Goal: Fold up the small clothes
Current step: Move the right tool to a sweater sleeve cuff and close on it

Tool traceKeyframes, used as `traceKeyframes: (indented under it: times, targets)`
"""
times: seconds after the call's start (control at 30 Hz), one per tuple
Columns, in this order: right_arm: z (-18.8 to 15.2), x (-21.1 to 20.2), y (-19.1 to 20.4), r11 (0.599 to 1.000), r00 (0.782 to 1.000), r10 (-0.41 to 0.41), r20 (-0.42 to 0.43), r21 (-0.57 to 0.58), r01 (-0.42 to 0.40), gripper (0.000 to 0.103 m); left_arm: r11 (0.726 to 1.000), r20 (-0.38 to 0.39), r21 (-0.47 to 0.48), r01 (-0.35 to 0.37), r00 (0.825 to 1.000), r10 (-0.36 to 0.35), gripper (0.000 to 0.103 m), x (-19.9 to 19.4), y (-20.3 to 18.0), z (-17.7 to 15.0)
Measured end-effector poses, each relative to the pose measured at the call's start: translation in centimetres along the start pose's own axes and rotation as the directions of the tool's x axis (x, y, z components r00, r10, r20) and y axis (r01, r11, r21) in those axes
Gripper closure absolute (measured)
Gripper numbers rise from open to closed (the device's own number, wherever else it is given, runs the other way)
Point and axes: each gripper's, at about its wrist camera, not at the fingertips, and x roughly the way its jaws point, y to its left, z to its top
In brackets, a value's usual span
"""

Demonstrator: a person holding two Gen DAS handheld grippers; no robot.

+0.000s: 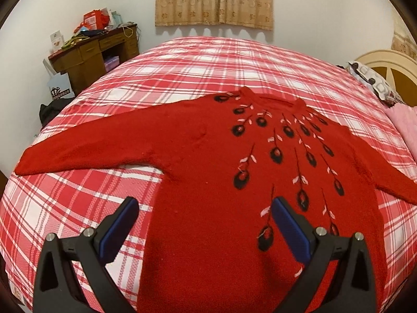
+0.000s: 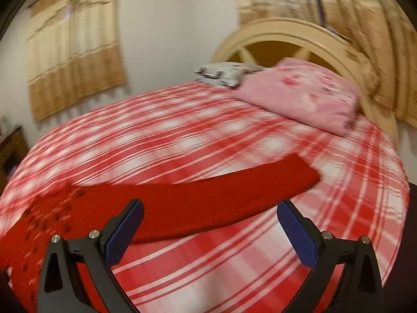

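Sweater (image 1: 213, 156) hem cut off below both wide-spread, empty tools (image 1: 204, 206) (image 2: 209, 208); right view blurred.

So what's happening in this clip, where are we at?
A person holds a gripper in each hand over a red sweater laid flat, front up, on a bed with a red plaid cover. Both sleeves are spread out to the sides; nothing is folded yet. The left gripper is open above the sweater's lower body, and the right gripper is open near the right-hand sleeve. Neither one is gripping fabric. The right wrist view is motion-blurred.
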Motion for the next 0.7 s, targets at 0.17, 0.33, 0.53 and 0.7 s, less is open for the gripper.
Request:
traceKeyframes:
  times: [0.17,0.33,0.53,0.7]
  targets:
    - [2.3,4.4,-5.9,0.992,0.995,-0.084,-0.061,0.091,0.09,0.018,0.999,0.026,0.029,-0.015,1.0,0.014,0.0,0.2,-0.6,0.0]
    - [4.0,8.5,-12.2,0.963,0.983,-0.092,-0.162,0.237,0.129,0.035,0.997,0.046,0.062,-0.044,0.998,0.041,0.0,0.2,-1.2,0.4]
    - [4.5,12.5,-15.4,0.929,0.968,-0.081,-0.236,0.335,0.159,0.035,0.998,0.003,0.048,-0.032,0.999,0.032,0.0,0.8,-1.3,1.0]
    - [4.2,15.7,-14.4,0.95,0.949,-0.075,-0.307,0.267,0.161,0.036,0.998,-0.023,0.043,-0.04,0.999,0.041,0.0,1.5,-1.3,1.0]
